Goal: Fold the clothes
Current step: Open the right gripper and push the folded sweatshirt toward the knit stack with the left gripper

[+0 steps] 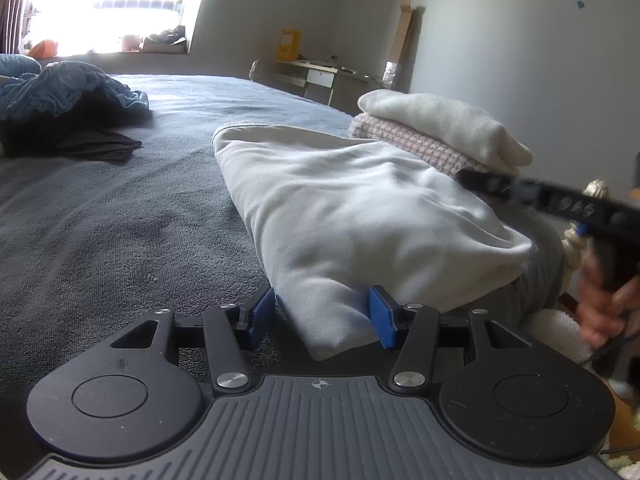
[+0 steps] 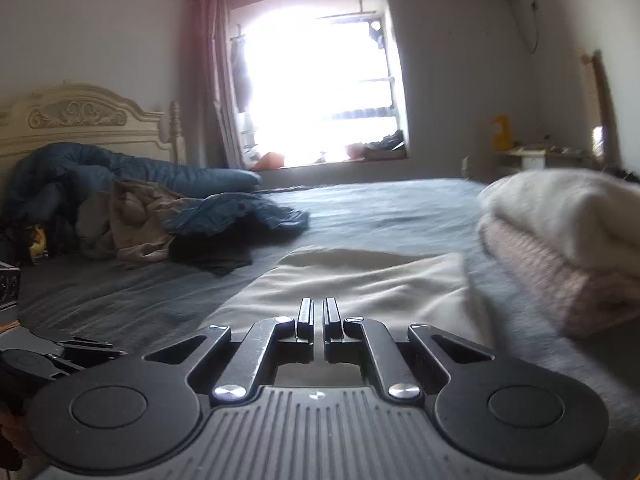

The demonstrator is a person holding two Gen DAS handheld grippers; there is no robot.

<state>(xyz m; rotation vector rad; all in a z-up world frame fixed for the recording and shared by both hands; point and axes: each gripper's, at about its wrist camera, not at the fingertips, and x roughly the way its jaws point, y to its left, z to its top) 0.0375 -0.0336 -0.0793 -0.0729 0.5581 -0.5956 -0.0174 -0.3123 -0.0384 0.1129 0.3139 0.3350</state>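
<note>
Between the left gripper's (image 1: 322, 318) blue pads sits the near corner of the white garment (image 1: 352, 216), already folded into a thick bundle on the grey bed (image 1: 120, 220). The jaws stand apart; the right pad lies against the cloth, the left pad looks clear of it, so I'd call it let go rather than gripped. The right gripper (image 2: 319, 316) hovers above the same garment with its jaws nearly together and nothing between them. Beyond the bundle and to the right of both grippers lies a stack (image 1: 436, 132) of two folded pieces, cream on pinkish knit. Far off to the left a heap (image 2: 160, 216) of blue, tan and black clothes waits unfolded. So this piece looks finished, two more are done, and the heap remains.
</note>
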